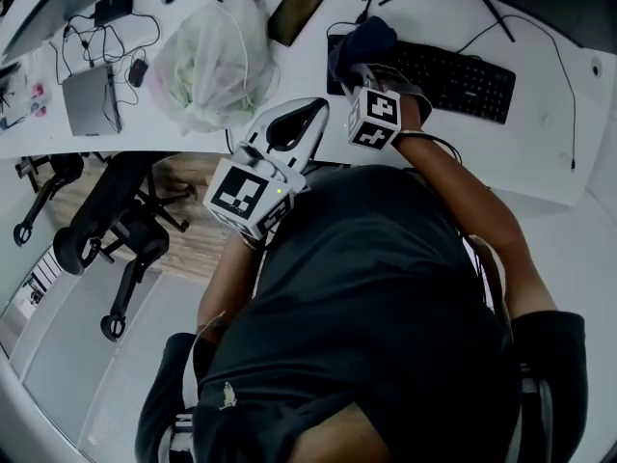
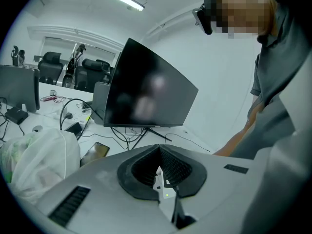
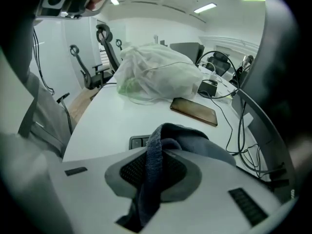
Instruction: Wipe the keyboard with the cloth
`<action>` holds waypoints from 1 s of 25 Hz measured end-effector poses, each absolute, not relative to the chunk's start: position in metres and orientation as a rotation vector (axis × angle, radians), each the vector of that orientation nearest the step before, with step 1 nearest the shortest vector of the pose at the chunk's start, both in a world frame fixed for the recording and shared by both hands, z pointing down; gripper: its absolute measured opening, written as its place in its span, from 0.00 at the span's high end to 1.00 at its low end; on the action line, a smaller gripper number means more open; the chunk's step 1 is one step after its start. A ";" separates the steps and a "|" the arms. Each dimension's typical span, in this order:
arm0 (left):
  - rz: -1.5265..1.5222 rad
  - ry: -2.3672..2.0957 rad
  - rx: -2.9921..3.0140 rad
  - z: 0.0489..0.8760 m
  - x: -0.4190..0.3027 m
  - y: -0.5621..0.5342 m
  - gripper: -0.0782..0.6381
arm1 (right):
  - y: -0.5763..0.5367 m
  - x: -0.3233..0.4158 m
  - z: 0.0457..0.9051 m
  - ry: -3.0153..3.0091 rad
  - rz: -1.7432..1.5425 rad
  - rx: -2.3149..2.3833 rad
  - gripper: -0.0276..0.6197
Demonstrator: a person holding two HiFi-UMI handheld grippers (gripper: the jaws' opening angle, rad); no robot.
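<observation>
The black keyboard [image 1: 453, 80] lies on the white desk [image 1: 540, 152], at the right of the head view. My right gripper [image 1: 364, 70] hovers over the keyboard's left end, shut on a dark blue cloth [image 1: 362, 39]. In the right gripper view the cloth [image 3: 168, 147] bunches up between the jaws and hides most of the keyboard; only a corner of the keyboard [image 3: 139, 142] shows. My left gripper [image 1: 301, 116] is held up at the desk's front edge, near the person's chest. Its jaws meet at the tips [image 2: 158, 149] with nothing between them.
A full white plastic bag [image 1: 217, 61] and a dark phone [image 1: 296, 12] lie left of the keyboard. A curved monitor [image 2: 146, 91] stands behind, with cables. A grey box [image 1: 92, 99] sits far left. An office chair [image 1: 106, 234] stands below the desk edge.
</observation>
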State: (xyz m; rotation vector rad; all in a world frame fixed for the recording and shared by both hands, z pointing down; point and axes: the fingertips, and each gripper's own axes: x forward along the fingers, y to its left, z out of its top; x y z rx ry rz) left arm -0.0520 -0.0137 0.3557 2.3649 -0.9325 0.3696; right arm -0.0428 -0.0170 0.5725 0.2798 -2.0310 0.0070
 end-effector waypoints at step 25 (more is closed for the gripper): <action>0.390 -0.924 2.317 0.386 -0.052 -0.021 0.89 | -0.036 -0.057 0.573 -2.054 0.042 0.272 0.88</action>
